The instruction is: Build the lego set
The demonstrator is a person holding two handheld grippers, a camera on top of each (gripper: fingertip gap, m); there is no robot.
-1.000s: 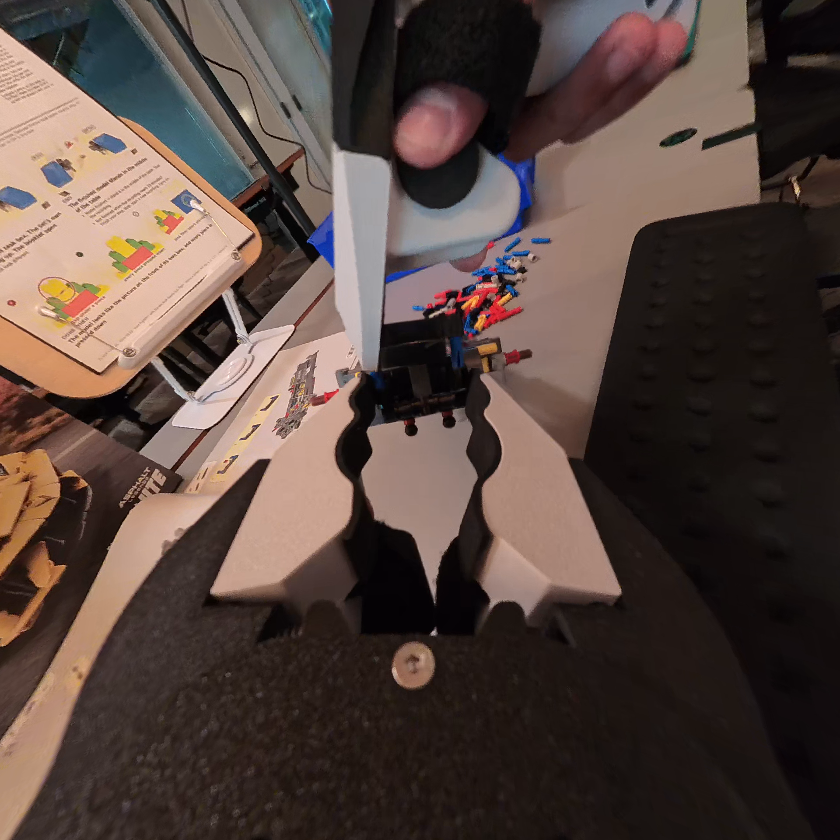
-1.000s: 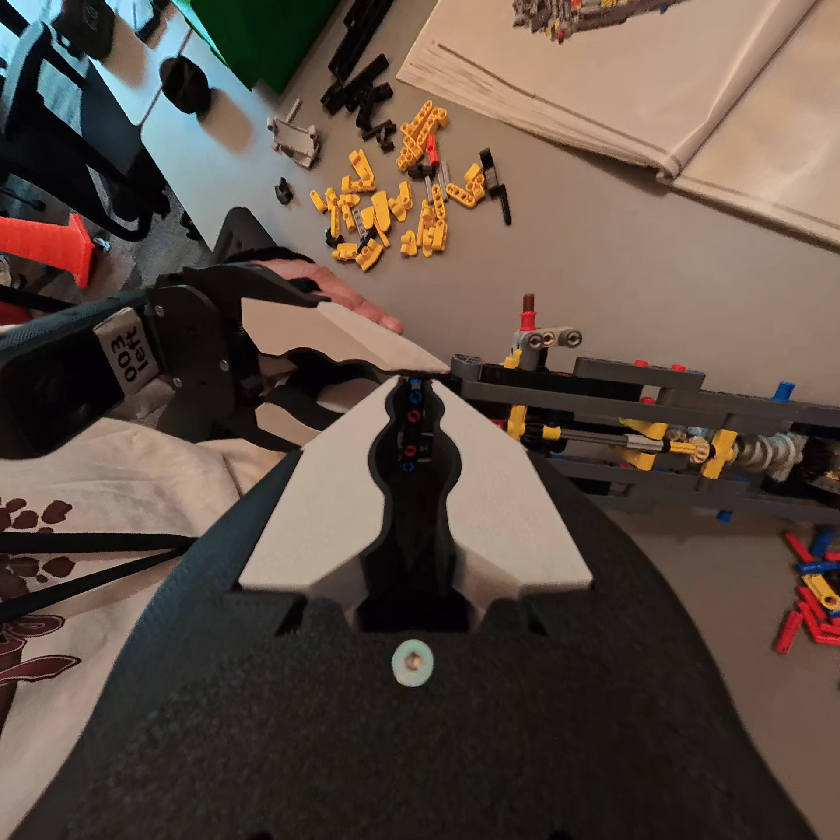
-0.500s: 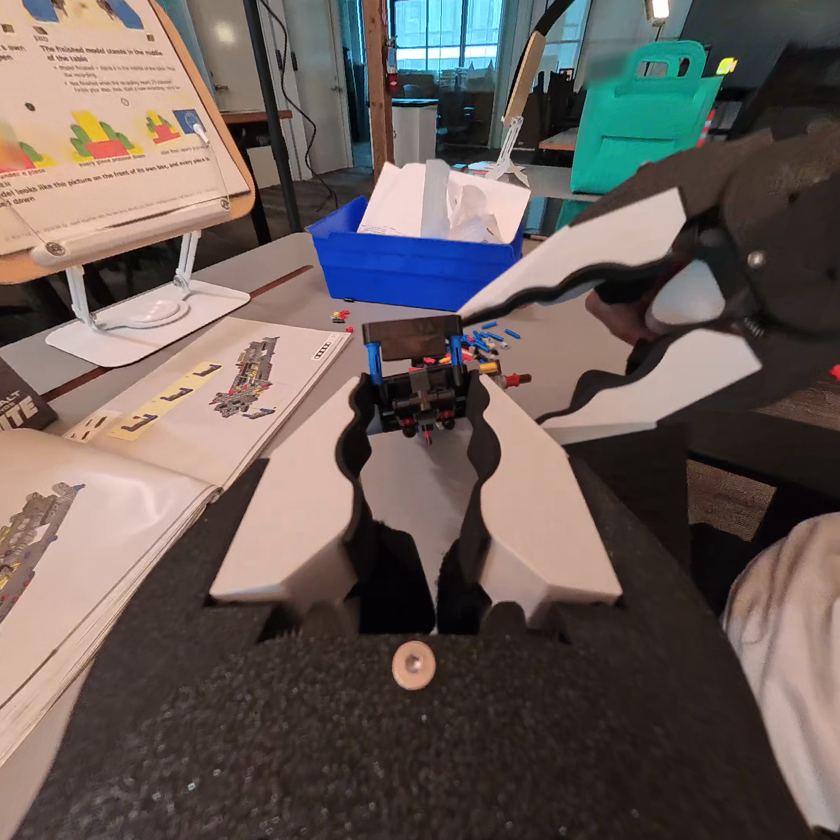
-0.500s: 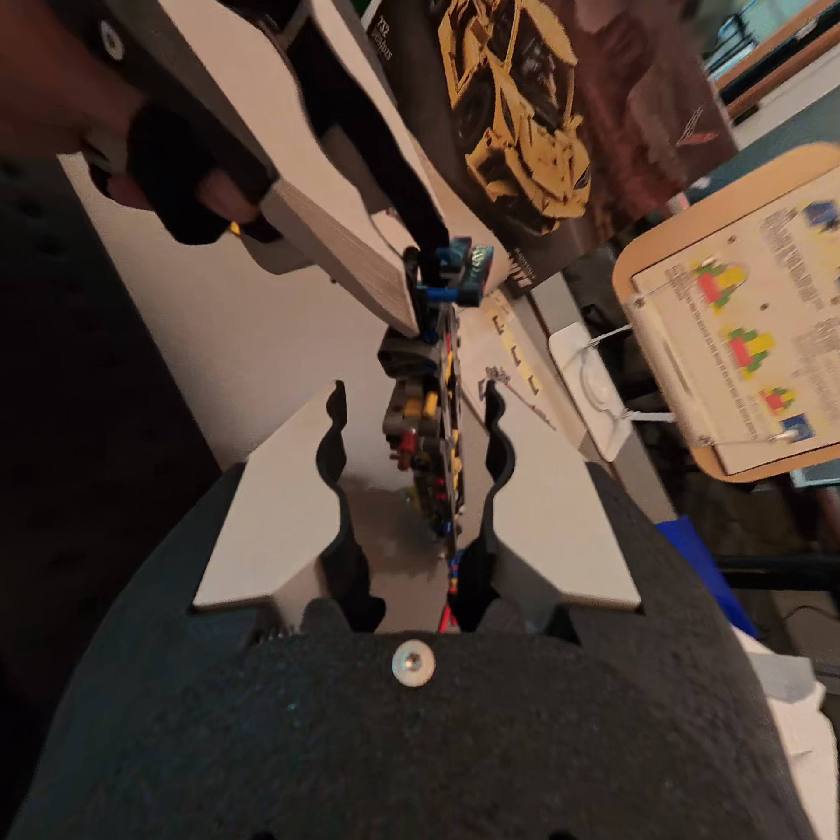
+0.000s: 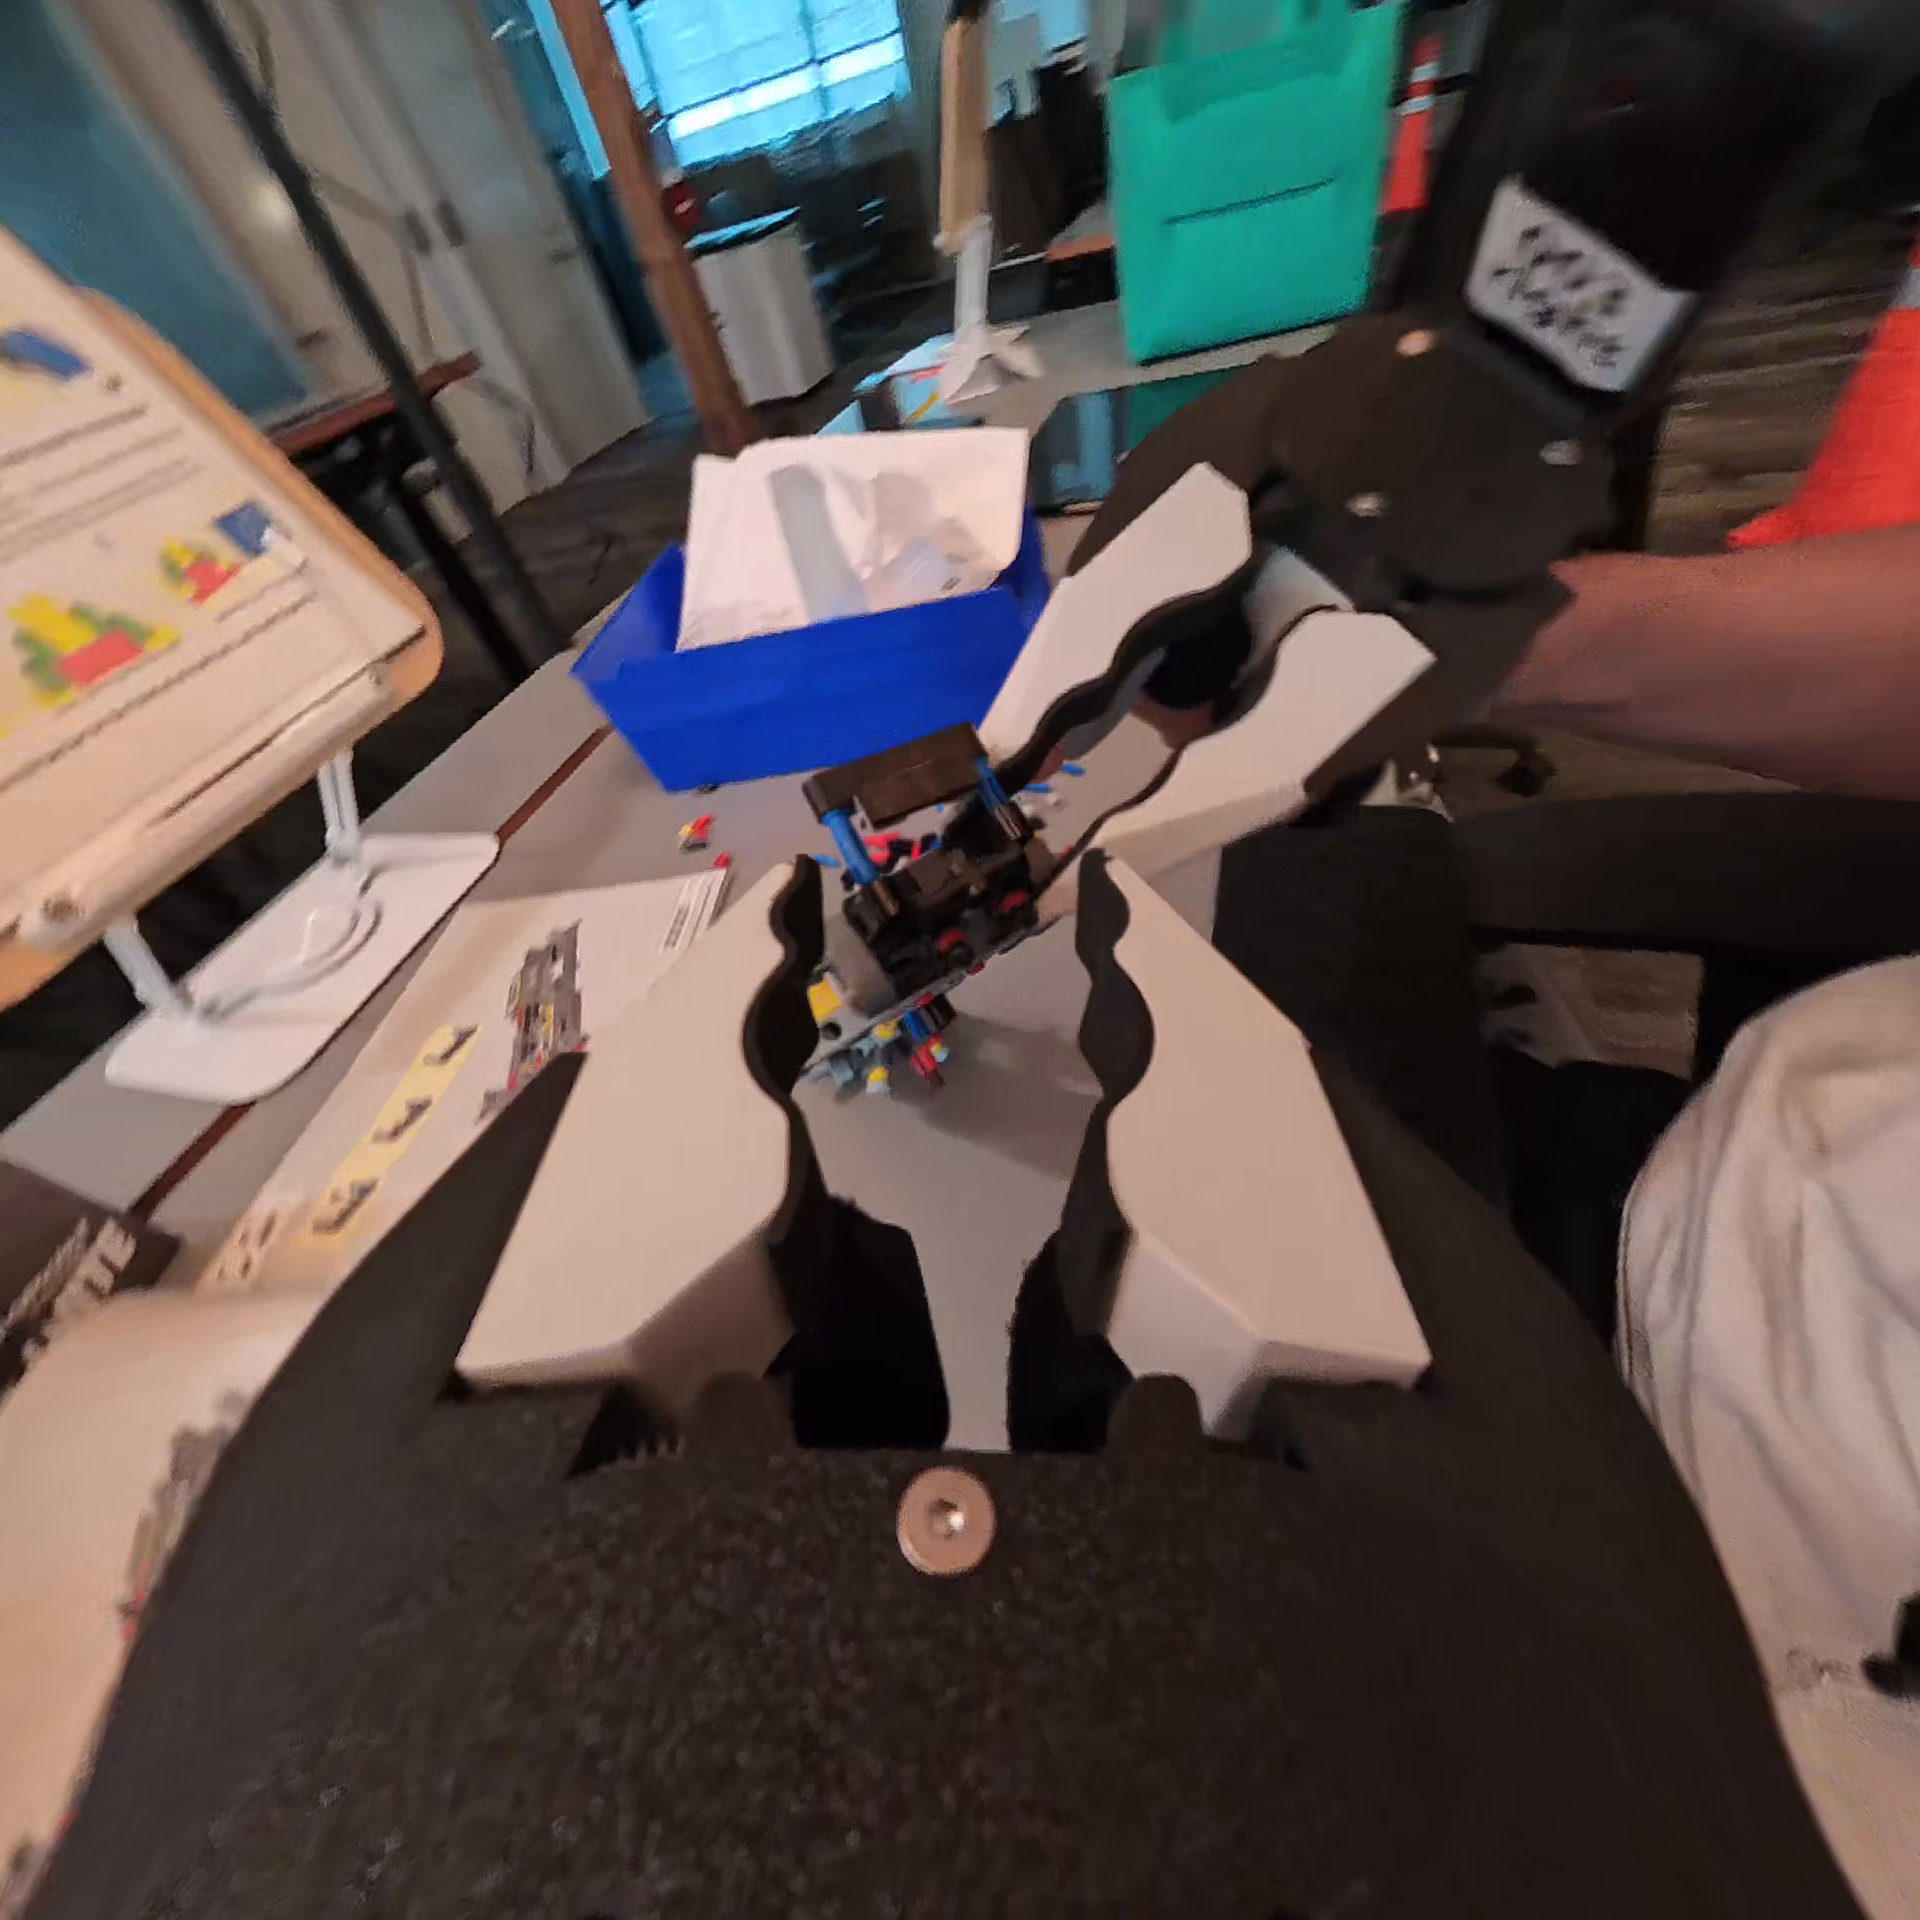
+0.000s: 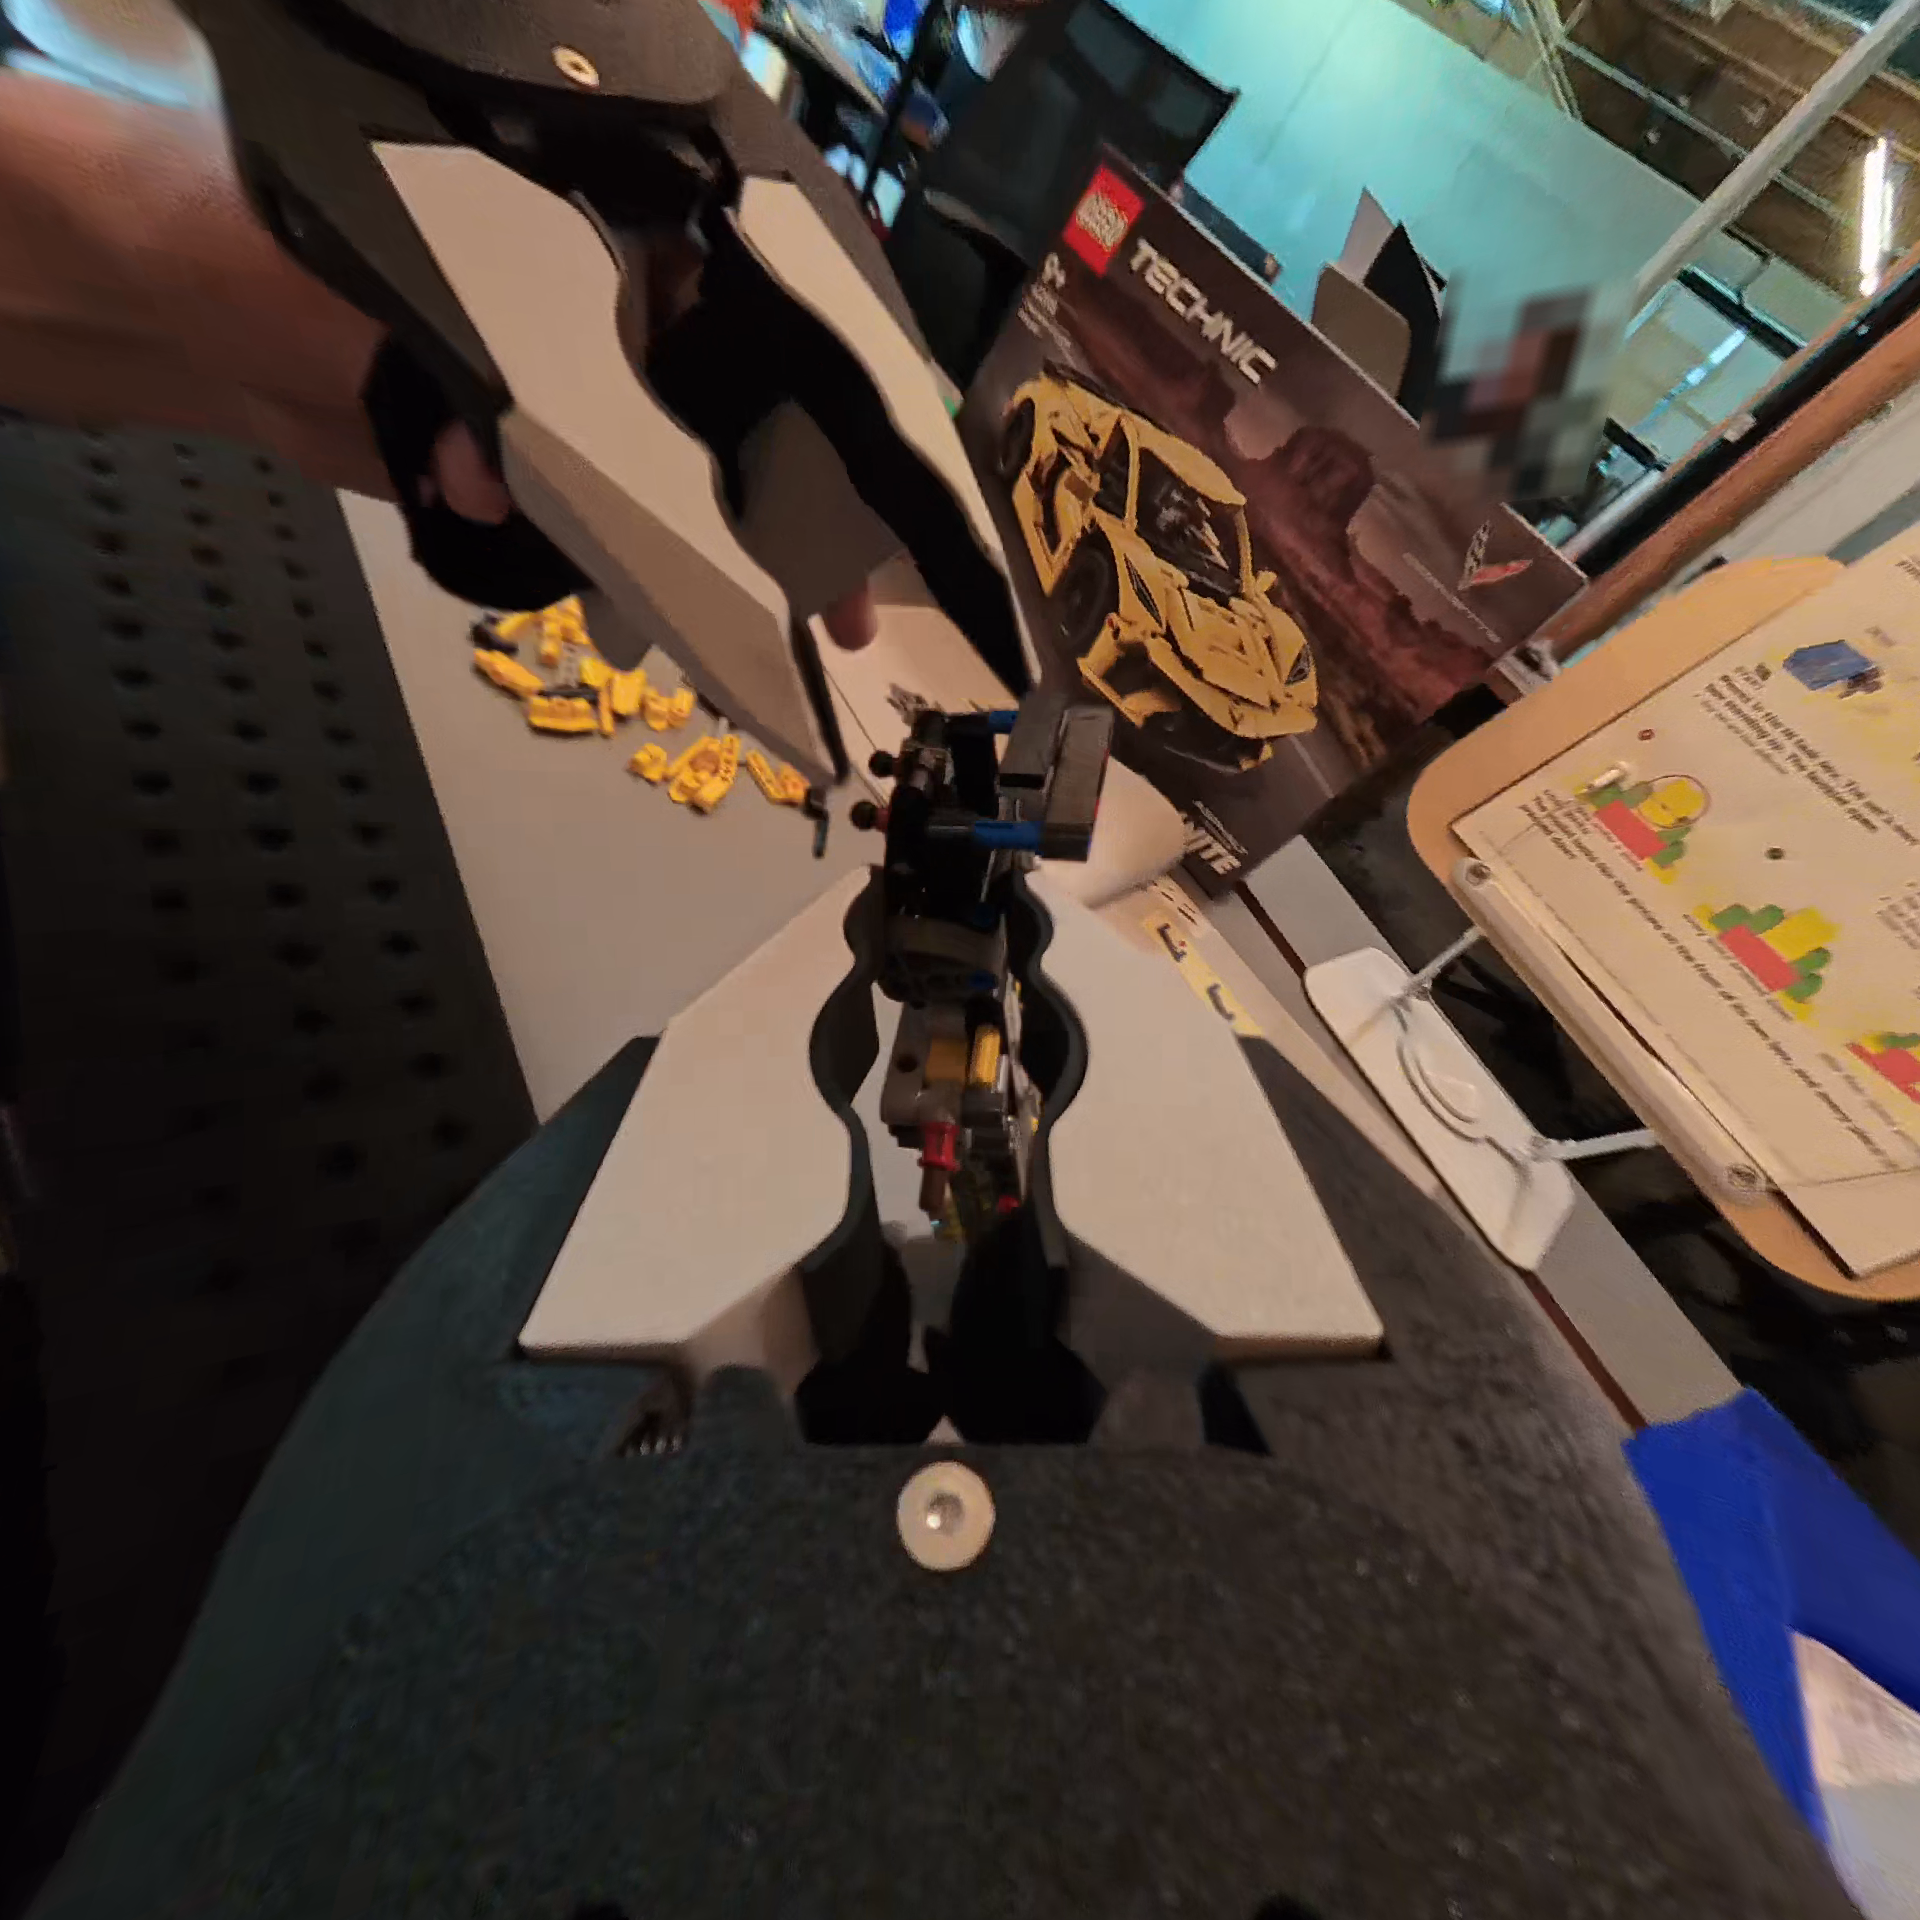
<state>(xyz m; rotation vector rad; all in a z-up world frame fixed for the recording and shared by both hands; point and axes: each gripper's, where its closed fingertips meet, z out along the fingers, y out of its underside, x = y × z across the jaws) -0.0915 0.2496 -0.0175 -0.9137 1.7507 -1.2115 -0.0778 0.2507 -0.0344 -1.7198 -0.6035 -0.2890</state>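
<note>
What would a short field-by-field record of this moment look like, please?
Right gripper: jaws closed on the lego assembly
Left gripper: jaws open, tips either side of the assembly's end, not gripping
Assembly pose: tilted over the table
Loose parts: yellow pieces lying in a scatter on the table
Booklet: open on the table, left of the assembly
Blue bin: behind the assembly, holding white bags
Set box: standing at the table's far edge
</note>
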